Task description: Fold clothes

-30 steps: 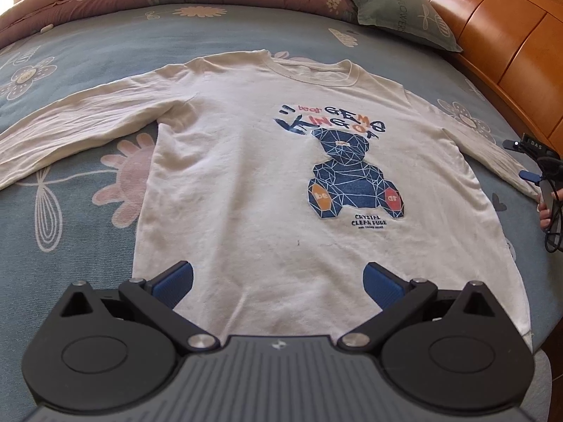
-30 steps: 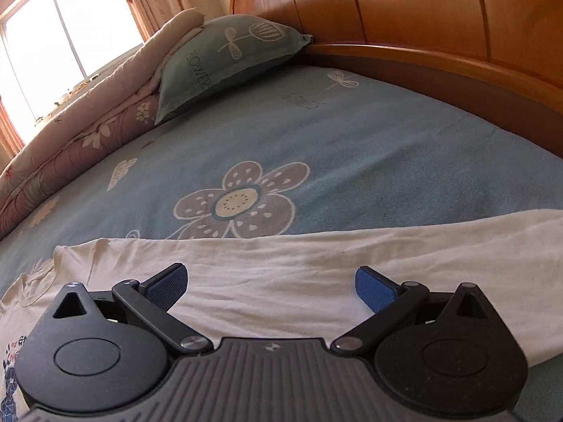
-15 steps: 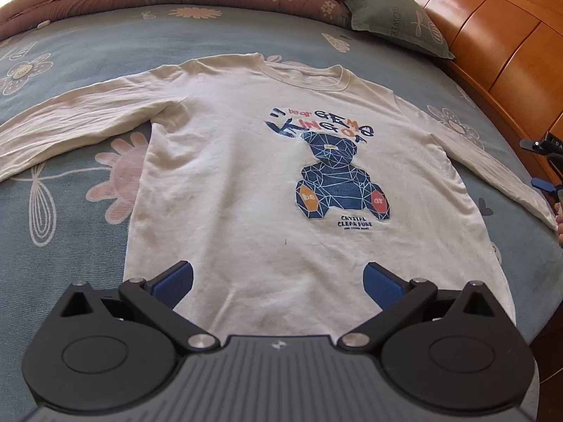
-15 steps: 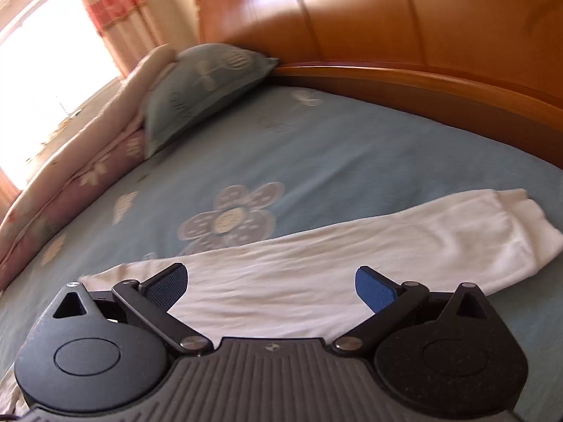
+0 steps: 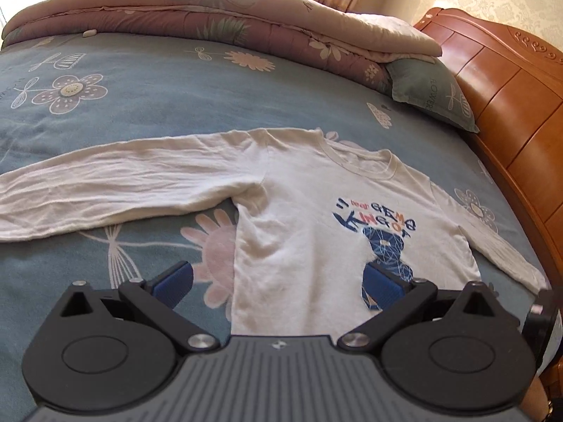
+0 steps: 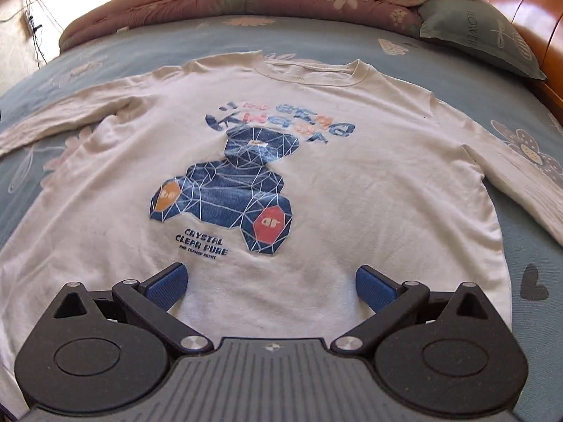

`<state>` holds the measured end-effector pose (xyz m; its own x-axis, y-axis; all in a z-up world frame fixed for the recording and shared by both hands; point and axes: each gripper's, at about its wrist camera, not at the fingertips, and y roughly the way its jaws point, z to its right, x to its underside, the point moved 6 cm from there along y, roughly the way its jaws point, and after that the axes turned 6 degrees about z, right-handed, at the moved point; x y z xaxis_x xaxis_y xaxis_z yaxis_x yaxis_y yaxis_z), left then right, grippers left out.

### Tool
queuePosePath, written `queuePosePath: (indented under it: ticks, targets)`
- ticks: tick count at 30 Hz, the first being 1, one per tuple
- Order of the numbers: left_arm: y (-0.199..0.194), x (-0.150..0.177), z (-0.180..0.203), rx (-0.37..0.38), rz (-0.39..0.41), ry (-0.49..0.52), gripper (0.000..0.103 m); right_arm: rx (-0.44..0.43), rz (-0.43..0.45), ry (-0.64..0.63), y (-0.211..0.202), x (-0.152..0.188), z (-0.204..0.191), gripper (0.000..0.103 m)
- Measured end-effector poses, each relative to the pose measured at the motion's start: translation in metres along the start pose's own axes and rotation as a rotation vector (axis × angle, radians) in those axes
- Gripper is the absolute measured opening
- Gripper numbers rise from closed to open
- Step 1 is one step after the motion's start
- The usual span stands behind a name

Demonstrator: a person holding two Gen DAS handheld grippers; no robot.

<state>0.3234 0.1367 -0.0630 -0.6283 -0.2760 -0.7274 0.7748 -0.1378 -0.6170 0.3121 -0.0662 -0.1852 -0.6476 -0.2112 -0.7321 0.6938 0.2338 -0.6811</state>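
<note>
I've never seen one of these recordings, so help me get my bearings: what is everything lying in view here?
Long-sleeved shirt: one, cream-white with a blue bear print, spread flat face up on the bed, sleeves out to both sides.
Bedsheet: one, blue with flower pattern, under the shirt.
Quilt: one, pink and beige floral, folded along the far edge of the bed.
Pillow: one, grey-green, beside the headboard.
Headboard: one, orange-brown wood, on the right.
Left claw: black with blue pads, open, above the shirt's left side.
Right claw: same, open, over the shirt's lower middle.

Sunlit bed — orange wooden headboard
</note>
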Motion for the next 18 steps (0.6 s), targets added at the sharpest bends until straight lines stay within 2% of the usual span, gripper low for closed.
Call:
queuePosePath:
  ticks: [3, 6, 10, 12, 18]
  targets:
    - [0.028, -0.035, -0.028, -0.023, 0.035, -0.046, 0.102, -0.018, 0.024, 0.017, -0.003, 0.005, 0.005, 0.103]
    - [0.071, -0.062, -0.056, -0.082, 0.017, -0.092, 0.102, -0.024, 0.041, 0.014, -0.003, 0.006, 0.006, 0.103]
    - [0.127, -0.08, -0.079, -0.009, -0.011, -0.243, 0.102, -0.012, 0.08, 0.018, -0.005, 0.009, 0.005, 0.103]
    - [0.151, -0.084, -0.082, 0.03, -0.02, -0.288, 0.102, -0.013, 0.085, 0.018, -0.004, 0.009, 0.005, 0.103]
    - [0.172, -0.092, -0.082, 0.036, -0.024, -0.296, 0.102, -0.021, 0.099, 0.024, -0.002, 0.009, 0.007, 0.103]
